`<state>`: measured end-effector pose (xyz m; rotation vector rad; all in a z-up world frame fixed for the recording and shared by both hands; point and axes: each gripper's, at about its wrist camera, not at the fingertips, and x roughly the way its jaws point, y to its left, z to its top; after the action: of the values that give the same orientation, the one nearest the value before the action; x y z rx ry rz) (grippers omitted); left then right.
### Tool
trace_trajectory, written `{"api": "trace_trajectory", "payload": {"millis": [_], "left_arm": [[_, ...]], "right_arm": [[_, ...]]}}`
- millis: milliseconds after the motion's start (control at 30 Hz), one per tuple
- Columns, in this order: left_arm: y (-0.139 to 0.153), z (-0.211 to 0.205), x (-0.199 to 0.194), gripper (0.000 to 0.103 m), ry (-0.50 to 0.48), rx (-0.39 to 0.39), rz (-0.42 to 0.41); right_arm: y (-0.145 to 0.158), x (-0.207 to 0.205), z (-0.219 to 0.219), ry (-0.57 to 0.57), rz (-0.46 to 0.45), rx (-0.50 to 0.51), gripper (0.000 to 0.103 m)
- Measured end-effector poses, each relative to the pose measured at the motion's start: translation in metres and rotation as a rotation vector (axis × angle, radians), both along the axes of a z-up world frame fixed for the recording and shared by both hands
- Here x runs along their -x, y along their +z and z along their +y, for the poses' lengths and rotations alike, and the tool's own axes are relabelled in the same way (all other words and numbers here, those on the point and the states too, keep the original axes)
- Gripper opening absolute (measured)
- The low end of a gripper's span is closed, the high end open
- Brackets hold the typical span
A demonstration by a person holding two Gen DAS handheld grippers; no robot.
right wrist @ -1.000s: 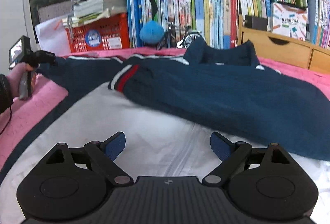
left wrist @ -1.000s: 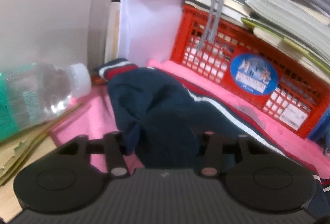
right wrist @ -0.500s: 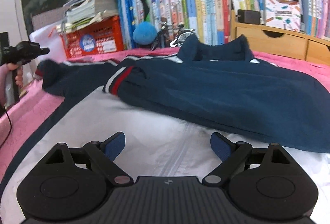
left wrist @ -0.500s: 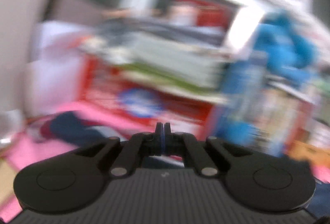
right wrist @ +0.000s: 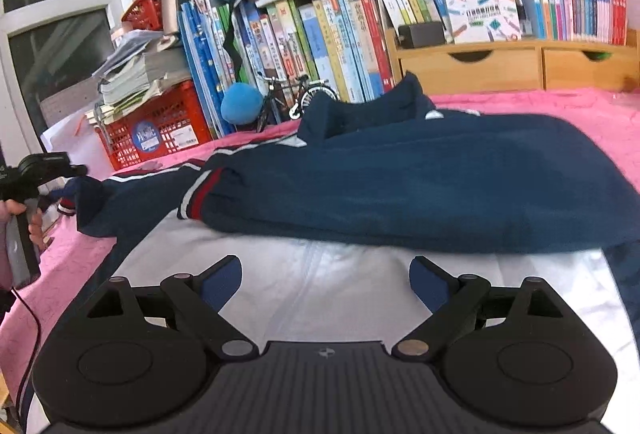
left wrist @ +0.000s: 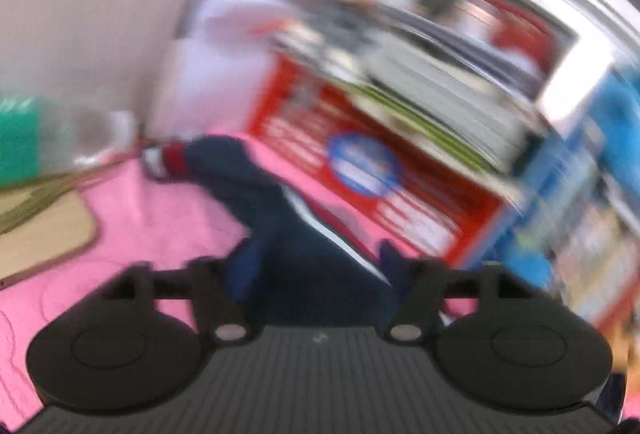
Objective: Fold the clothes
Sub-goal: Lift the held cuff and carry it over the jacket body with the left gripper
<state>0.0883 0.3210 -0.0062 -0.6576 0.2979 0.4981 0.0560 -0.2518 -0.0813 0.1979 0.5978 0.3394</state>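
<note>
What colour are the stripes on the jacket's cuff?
Red and white stripes on the cuff of the navy jacket, clearest in the right wrist view.

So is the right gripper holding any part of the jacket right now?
No, the right gripper hangs open above the white jacket panel, nothing between its fingers.

You are working over a pink cover point(right wrist: 560, 110) that is spreading across the whole surface. A navy and white jacket point(right wrist: 400, 186) is lying flat on it, one sleeve point(left wrist: 240, 178) stretching out toward the red crate point(right wrist: 160, 134). The crate is sitting on the cover's far edge, with a row of books point(right wrist: 320, 34) and wooden drawers point(right wrist: 500, 66) standing along the back. A toy bicycle point(right wrist: 292, 98) is standing before the books.
</note>
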Motion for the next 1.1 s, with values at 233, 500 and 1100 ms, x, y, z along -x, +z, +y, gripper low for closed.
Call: {"api": "trace_trajectory", "payload": {"millis": [233,500,1100], "left_arm": [[-0.035,0.081,-0.018,0.081,0.218,0.347,-0.101],[0.015,0.005,-0.033,0.002,0.033,-0.167,-0.063],[-0.019,-0.328,0.022,0.031,-0.968,-0.702,0.057]], "right_arm": [[-0.001,-0.002,0.007,0.009,0.020,0.019,0.092],[-0.002,-0.003,0.003,-0.006,0.034,0.004,0.091],[0.014,-0.018,-0.045,-0.169,0.073,-0.278,0.094]]}}
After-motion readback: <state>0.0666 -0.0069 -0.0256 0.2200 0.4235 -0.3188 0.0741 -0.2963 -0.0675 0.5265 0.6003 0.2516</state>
